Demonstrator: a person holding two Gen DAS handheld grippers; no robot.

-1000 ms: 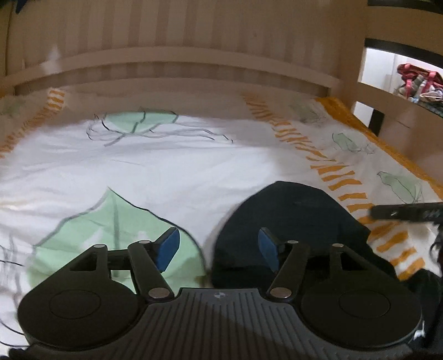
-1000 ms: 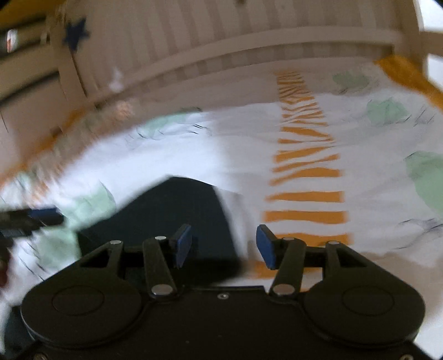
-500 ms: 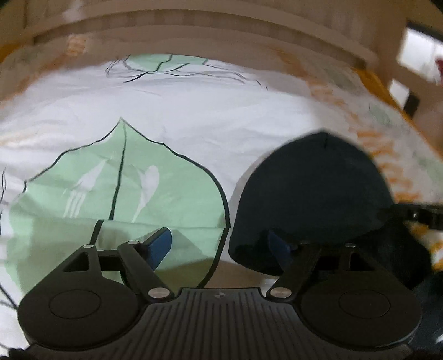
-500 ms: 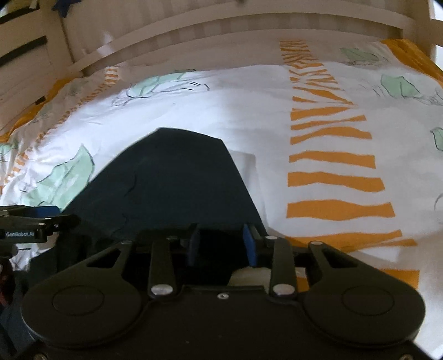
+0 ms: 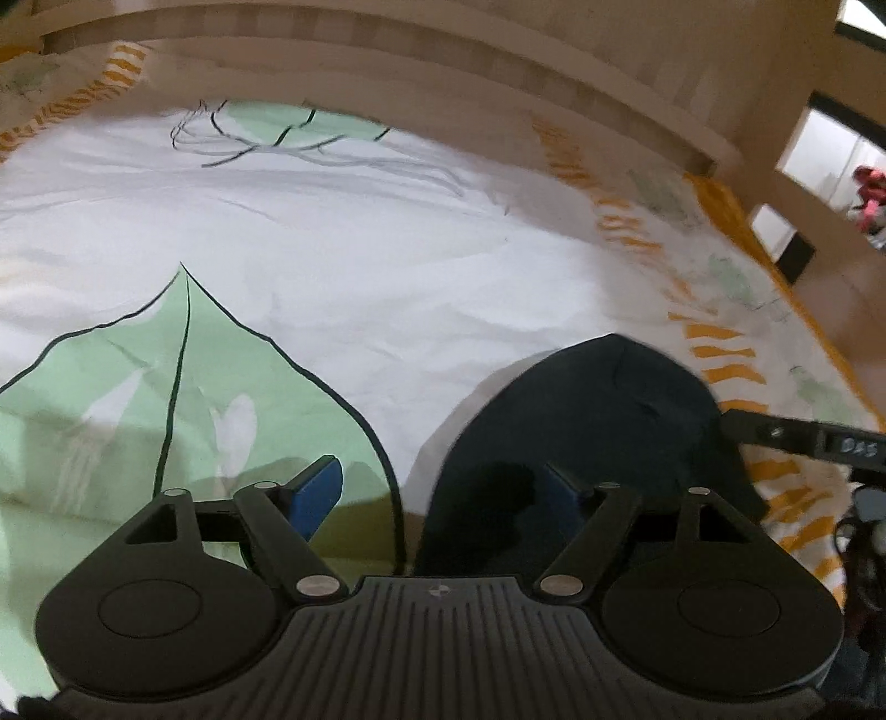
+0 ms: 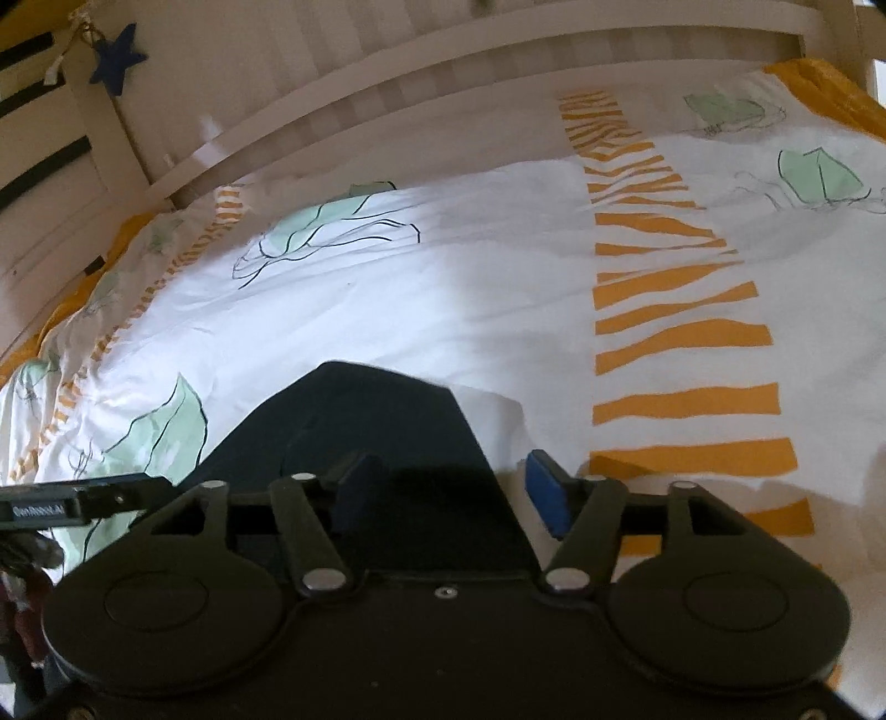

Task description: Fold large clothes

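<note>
A bed point(image 5: 387, 266) is covered by a white sheet with green leaves and orange stripes. A dark garment point(image 6: 360, 426) is laid flat on it. The left gripper point(image 5: 443, 493) is spread over its left edge; the right gripper point(image 6: 448, 487) is opening over its right edge, nothing pinched.

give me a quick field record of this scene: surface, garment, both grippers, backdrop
surface: bed cover, white with green leaf prints and orange stripes
garment: dark navy garment, lying flat on the cover, one end pointing toward the headboard
left gripper: open, its right blue pad over the garment's left edge, its left pad over a green leaf print
right gripper: jaws opening, the garment's right edge between the pads, no pad pressing on it
backdrop: pale slatted headboard, blue star hanging at its left
</note>
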